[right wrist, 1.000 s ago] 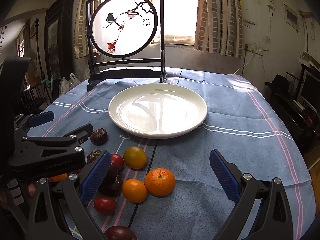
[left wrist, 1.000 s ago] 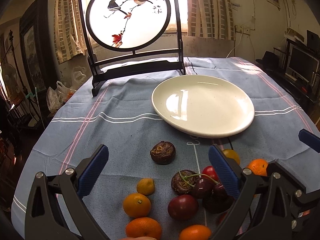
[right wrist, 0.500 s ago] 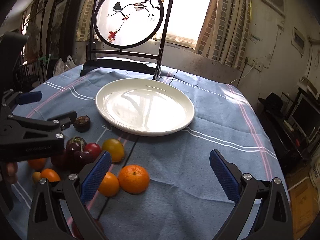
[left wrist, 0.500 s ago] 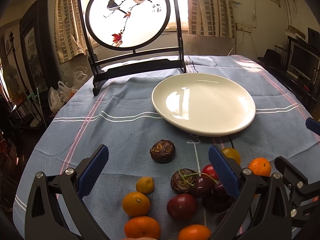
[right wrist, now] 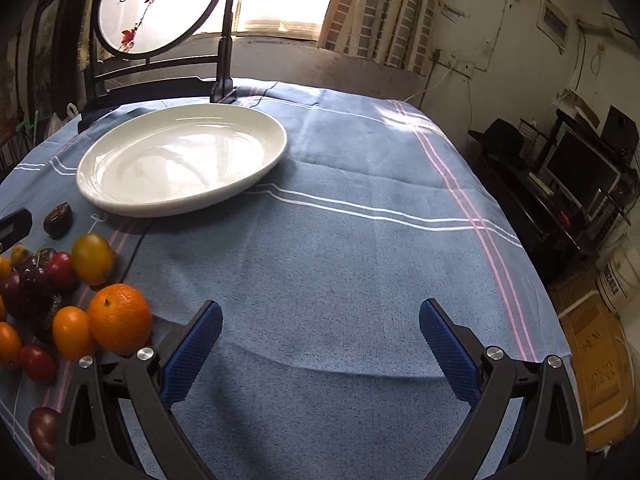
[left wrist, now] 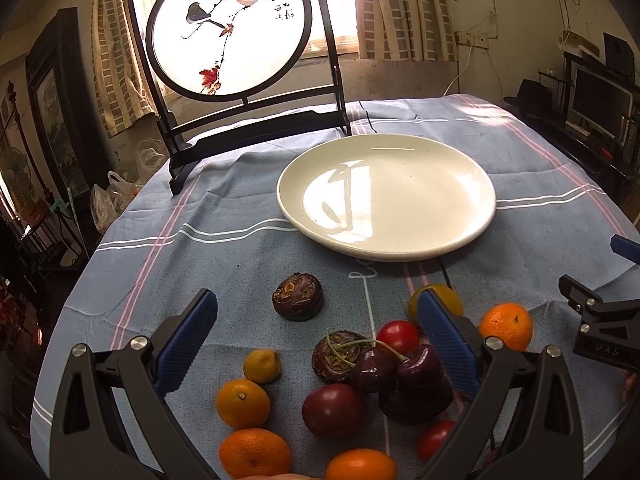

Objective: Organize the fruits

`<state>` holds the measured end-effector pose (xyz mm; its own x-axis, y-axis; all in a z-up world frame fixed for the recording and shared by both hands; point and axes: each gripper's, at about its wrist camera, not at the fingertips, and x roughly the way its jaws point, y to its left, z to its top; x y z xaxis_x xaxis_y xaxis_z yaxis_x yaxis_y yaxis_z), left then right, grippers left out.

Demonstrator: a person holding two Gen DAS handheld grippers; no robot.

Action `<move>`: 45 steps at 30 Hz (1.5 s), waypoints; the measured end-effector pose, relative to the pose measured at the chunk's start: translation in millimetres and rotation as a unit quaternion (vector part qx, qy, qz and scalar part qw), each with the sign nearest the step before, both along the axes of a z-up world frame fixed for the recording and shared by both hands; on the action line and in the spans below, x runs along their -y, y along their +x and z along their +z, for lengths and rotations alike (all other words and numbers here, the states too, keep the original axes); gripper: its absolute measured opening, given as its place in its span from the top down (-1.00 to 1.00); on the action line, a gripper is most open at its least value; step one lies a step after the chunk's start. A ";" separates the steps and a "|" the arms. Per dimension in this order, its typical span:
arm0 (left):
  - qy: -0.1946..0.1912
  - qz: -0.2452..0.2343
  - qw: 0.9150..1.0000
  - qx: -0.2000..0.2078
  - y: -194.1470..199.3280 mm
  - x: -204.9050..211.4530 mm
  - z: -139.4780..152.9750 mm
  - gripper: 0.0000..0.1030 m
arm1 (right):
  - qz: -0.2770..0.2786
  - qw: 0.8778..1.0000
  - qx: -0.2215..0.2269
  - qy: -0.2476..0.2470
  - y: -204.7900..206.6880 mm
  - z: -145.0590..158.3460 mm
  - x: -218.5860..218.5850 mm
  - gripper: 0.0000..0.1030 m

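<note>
— Toward the near edge of the table (left wrist: 240, 184), what lies on the blue striped cloth?

— Loose fruit in a cluster: dark cherries (left wrist: 400, 364) with green stems, a red cherry tomato (left wrist: 398, 335), a dark plum (left wrist: 334, 409), several small oranges (left wrist: 243, 402), a yellow-green tomato (left wrist: 442, 300), and a larger orange (right wrist: 119, 322) at the cluster's right side. A brown, wrinkled round fruit (left wrist: 298, 296) sits apart, between the cluster and the plate.

— Where is the plate?

— A white plate (left wrist: 460, 236) rests near the table's middle, with nothing on it. Behind it, at the far edge, stands a round bird-painted screen (left wrist: 228, 28) in a dark frame.

— And the grippers?

— The left gripper (left wrist: 316, 338) hangs over the fruit cluster, its blue-padded fingers spread wide, grasping nothing. The right gripper (right wrist: 320, 344) is released too, fingers apart over bare cloth, with the fruit off to its left side.
</note>
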<state>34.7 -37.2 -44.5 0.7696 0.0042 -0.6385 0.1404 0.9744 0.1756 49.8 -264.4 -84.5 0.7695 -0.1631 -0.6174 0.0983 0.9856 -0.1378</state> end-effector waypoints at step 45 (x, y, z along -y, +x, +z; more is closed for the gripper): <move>-0.068 0.189 0.977 -0.067 10.2 -203.0 -30.2 -0.90 | 0.003 0.994 -0.076 0.082 22.1 -26.3 28.3 -0.93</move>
<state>45.0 165.7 -74.7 0.6395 0.1792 -0.7476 -0.2208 0.9743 0.0447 71.9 -292.7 -110.8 0.6667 -0.0460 -0.7439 0.0825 0.9965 0.0123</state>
